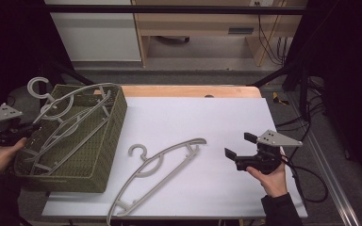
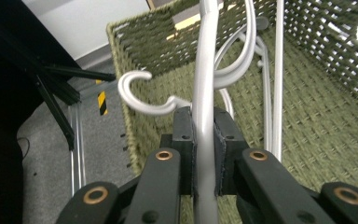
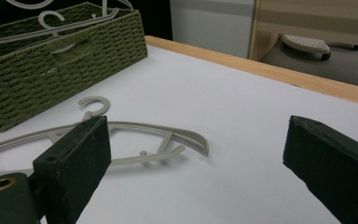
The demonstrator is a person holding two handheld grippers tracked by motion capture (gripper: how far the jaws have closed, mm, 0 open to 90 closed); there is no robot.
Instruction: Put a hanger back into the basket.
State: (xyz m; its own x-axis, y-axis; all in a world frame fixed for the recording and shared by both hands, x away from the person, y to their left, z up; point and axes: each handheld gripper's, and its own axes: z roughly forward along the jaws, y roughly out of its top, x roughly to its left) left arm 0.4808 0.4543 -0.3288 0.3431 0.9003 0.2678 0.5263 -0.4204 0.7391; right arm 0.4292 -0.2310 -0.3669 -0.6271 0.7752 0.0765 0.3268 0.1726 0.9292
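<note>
So the left gripper [image 1: 16,128] sits way over at 9 o'clock of the high view, just outside the left wall of the green woven basket [image 1: 108,141]. Its jaws are pinched tight on the grey plastic hanger [image 1: 70,101] that lies in the basket. In the left gripper view you can see the hanger's curved arm [image 2: 204,121] squeezed right between the two black pads [image 2: 185,140], running straight up toward 12 o'clock, with the hook curling off toward 10 o'clock. That hanger's hook pokes out over the basket's far-left corner, and a few more grey bars lie in the basket underneath it; can't really tell how many hangers that makes.

A second grey hanger [image 1: 158,169] lies flat on the white table [image 1: 207,117] around 6 o'clock, just right of the basket, hook pointing toward the middle and its long arm running down to the near edge.

The right gripper [image 1: 238,147] hangs at about 4 o'clock, well apart from that hanger, jaws spread wide with nothing between them. In the right gripper view the loose hanger [image 3: 135,140] lies past its left pad [image 3: 74,163], not touching.
</note>
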